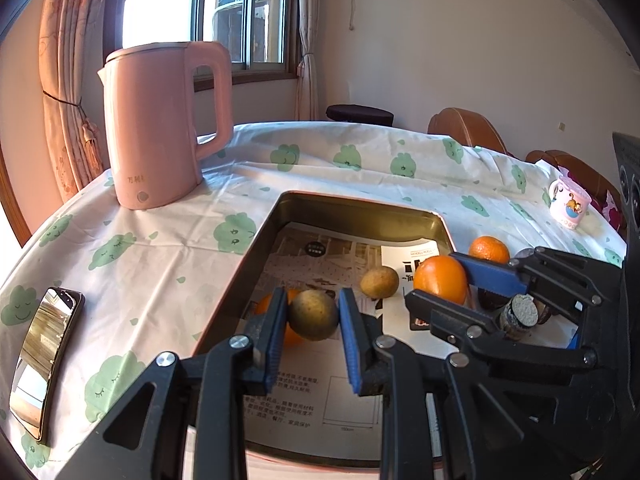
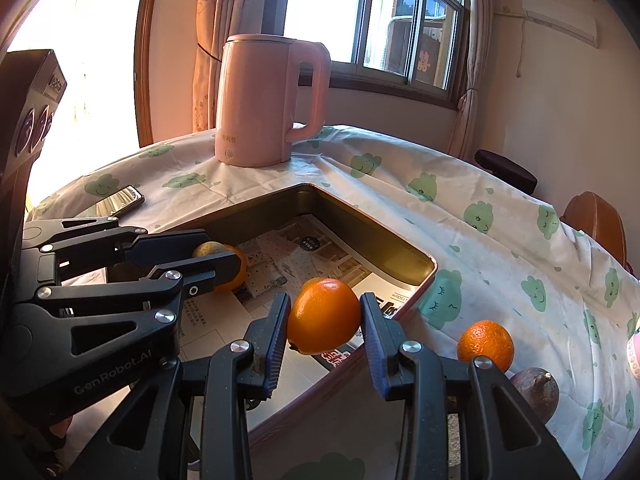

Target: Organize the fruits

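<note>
Clamped between left gripper [image 1: 313, 314] pads: yellow-green fruit [image 1: 313, 314], held over tray [image 1: 352, 205] near its 7 o'clock corner. Large orange [image 2: 324, 315] pinched by right gripper [image 2: 325, 317] above tray's 5 o'clock side. Small orange [image 2: 485, 345] seen on tablecloth [image 2: 500, 240] outside tray, at 3 o'clock. Pink kettle [image 1: 160, 128] noted at 11 o'clock.

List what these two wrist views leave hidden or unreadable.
- Left wrist view: the orange in the tin is mostly hidden behind the left gripper and its brownish fruit.
- Left wrist view: the dark fruits are masked by the right gripper.
- Right wrist view: the cup is cut off by the edge.
</note>
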{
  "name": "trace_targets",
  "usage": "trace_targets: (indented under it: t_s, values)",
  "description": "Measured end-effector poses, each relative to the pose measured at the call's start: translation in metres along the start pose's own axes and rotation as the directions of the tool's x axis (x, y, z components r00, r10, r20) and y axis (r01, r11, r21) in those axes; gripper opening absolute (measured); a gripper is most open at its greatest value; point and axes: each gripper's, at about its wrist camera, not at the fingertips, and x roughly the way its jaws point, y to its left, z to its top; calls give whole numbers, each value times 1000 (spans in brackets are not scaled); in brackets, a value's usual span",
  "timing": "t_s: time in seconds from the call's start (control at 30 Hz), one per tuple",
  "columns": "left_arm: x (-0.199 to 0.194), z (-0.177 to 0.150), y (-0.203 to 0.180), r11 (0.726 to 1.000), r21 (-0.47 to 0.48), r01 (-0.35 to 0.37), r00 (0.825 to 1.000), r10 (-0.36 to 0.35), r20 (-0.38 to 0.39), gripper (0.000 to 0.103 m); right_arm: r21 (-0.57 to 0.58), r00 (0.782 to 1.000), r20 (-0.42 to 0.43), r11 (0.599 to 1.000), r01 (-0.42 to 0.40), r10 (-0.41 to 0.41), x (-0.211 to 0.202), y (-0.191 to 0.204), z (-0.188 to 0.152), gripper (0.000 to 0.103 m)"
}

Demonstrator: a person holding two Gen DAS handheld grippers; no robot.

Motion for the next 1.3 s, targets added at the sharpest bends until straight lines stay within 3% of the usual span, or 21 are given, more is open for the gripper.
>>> trace_targets:
  t_s: [0.43,0.53,0.67,0.83,0.9,0.97,1.03,1.3]
  values:
    - [-1,-1,1,1000,1,-13,1000,13,4,28,6,1000,9,1000,20,-20,-2,-4,-2,42]
    - [-2,-1,1,1000,0,-19,1000,19,8,29,8,999,14,999,35,-36,-3,-4,-2,48]
    - [-4,0,5,999,-18,-29,999,29,17,40,42,999,21,998,48,-49,-6,-9,-2,56]
    - [-9,0,4,998,-20,-54,998,55,42,47,48,997,41,997,62,-64,-11,-9,-2,57]
    - [-13,0,4,998,-24,-55,996,56,66,56,54,996,61,997,63,-66,-15,-9,-2,57]
    - [-20,-1,3,998,-24,-57,993,59,101,76,72,993,101,996,51,-58,-24,-14,-4,58]
    - [-26,-2,0,999,-28,-40,991,43,123,82,60,990,111,995,81,-88,-34,-20,-10,58]
    - [-42,1,-50,998,57,31,984,-40,171,82,150,966,83,962,230,-244,-85,-94,-46,58]
